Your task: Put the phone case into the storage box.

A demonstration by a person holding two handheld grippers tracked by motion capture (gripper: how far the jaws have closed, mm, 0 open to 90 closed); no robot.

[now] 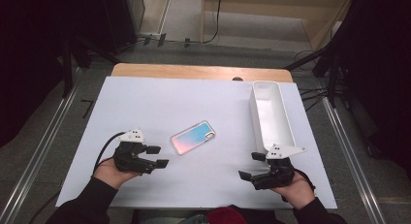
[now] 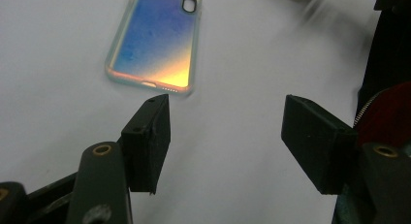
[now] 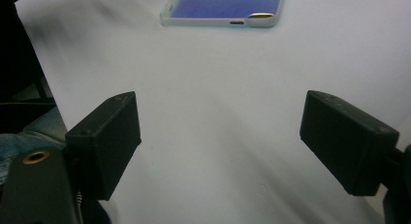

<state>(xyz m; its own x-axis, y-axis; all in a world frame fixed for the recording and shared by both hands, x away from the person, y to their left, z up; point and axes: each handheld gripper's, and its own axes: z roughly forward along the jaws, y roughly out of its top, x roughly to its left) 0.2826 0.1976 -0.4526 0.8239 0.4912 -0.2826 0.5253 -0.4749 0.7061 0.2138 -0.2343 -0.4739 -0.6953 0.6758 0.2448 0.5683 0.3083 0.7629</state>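
An iridescent blue-to-pink phone case lies flat near the middle of the white table, back side up with its camera cutout at the far right end. My left gripper rests just left of the case, open, jaws empty and pointing toward it. In the left gripper view the case lies just beyond the left fingertip. My right gripper sits at the front right, open and empty, well apart from the case, which lies far ahead in the right gripper view.
A long white rectangular bin stands along the table's right side, just beyond the right gripper, and looks empty. The person's red and dark clothing is near the table's front edge. Dark stands and cables surround the table.
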